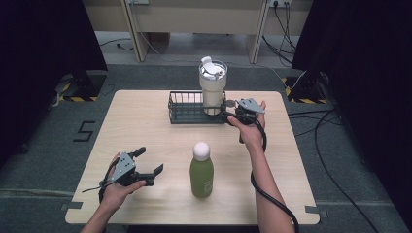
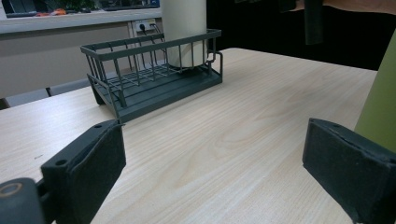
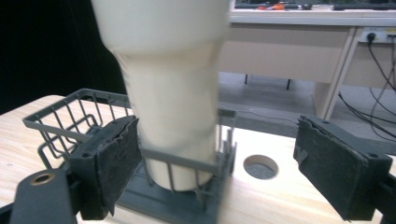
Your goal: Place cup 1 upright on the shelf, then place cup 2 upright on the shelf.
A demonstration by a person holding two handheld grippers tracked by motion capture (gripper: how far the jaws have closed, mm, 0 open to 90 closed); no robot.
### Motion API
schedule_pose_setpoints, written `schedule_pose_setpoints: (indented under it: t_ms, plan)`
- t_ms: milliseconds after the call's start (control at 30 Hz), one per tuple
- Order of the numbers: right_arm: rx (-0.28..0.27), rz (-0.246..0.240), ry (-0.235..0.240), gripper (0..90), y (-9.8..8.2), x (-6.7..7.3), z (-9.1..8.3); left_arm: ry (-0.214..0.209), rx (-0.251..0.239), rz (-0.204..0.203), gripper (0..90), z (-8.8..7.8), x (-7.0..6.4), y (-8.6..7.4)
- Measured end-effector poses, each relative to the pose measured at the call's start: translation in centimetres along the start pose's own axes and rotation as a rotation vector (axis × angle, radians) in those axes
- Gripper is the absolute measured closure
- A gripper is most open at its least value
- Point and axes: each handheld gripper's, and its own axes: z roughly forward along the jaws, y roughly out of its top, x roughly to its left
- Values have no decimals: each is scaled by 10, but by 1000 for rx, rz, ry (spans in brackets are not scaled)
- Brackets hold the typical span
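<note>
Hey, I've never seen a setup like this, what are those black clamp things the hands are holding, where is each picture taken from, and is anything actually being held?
A person sits at a wooden table and holds a hand-operated clamp tool in each hand. The high view looks down from above. The other two pictures come from small cameras riding on the tools, looking out between their black padded jaws.

On the table stand a green bottle with a white cap, and a dark wire basket with a tall cream tumbler inside its right end.

The left gripper rests near the bottom left, jaws open, holding nothing. The right gripper is beside the tumbler, jaws open, nothing gripped.
</note>
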Motion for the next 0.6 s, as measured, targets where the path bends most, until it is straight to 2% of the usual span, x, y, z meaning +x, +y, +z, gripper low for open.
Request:
schedule_pose_setpoints:
  t_ms: [267,600]
  plan:
    - [10,4,-31,149,-12,-14,-18,4,-2,2,52,-2,0,0]
    - [-13,33,-57,148,-19,-25,-42,-1,-9,7,53,-2,-4,2]
